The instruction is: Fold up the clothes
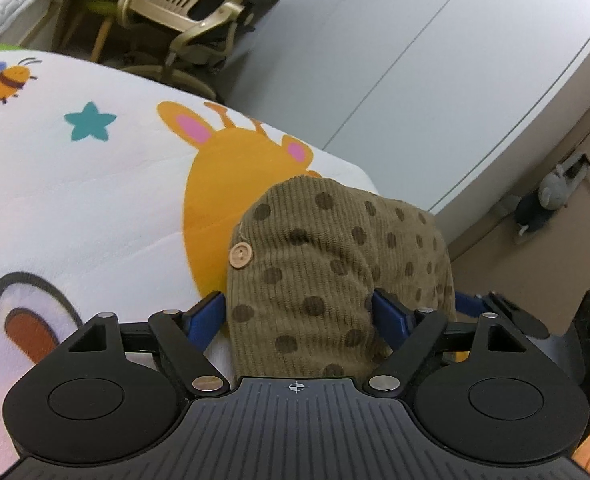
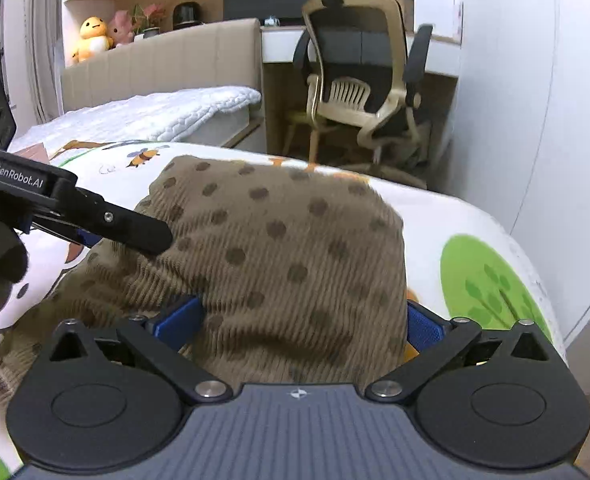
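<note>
Left wrist view showed one bed with a white cartoon-printed quilt (image 1: 95, 208), and on it, near its edge, one olive-brown corduroy garment with dark dots (image 1: 327, 248), lying bunched between the spread blue fingers (image 1: 391, 312) of the left gripper (image 1: 299, 308). From the right wrist view the same garment (image 2: 279, 248) filled the space between the widely spread fingers (image 2: 179, 320) of the right gripper (image 2: 303, 320); whether any pads pressed the cloth could not be told, so neither gripper seemed to hold it. As a judgement, the thick cloth could slip or fold crookedly if the fingers closed on a single layer, and being near the bed's edge it might slide off. Smallest was one round wooden button (image 1: 240, 256) on the garment's left margin.
</note>
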Available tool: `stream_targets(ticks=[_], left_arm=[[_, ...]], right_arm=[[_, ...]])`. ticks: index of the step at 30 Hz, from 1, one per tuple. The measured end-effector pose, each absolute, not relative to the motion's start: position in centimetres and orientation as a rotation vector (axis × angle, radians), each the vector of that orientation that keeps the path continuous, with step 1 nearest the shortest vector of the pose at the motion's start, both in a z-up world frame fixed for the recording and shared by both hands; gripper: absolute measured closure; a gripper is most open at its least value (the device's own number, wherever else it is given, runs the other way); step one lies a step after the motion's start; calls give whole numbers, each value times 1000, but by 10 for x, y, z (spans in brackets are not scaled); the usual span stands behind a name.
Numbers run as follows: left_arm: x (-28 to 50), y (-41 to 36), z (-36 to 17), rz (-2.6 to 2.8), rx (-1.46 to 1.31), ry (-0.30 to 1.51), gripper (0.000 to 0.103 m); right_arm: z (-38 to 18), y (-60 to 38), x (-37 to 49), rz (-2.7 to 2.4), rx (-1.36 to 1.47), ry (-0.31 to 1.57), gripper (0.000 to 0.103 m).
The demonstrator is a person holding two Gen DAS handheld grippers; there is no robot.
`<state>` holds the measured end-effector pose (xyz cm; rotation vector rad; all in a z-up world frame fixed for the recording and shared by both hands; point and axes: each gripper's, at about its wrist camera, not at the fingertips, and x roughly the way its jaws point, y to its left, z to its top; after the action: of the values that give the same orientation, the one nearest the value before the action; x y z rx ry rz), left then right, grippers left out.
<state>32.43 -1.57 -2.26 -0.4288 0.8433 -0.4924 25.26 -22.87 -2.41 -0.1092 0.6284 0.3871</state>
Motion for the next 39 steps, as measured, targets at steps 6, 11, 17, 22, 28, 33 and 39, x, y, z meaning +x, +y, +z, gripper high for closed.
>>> stream_targets(ticks=[6,11,17,22,28,33,39], left_arm=[[328,-15,-8,-491,-444,784,23],[339,-14,-7,-423,-379,776,17],[345,-13,-14,-415,-401,796,12],[341,-8,-15,-412,-437,808,11],[323,-2,-25,-532,-513,839,11],[316,-8,-34,-536,-509,860,8],[310,-25,-26,-468,-438,858,10]], right_arm=[[-35,-233,230,367,-180,615,0],[-4,-242,230,405,-126,540,0],[8,-256,286,182,-107,509,0],[-45,-251,326,59,-257,662,0],[-37,-273,303,57,-197,634,0],[-11,-271,260,156,-105,571,0],[-29,-247,249,282,-81,699,0]])
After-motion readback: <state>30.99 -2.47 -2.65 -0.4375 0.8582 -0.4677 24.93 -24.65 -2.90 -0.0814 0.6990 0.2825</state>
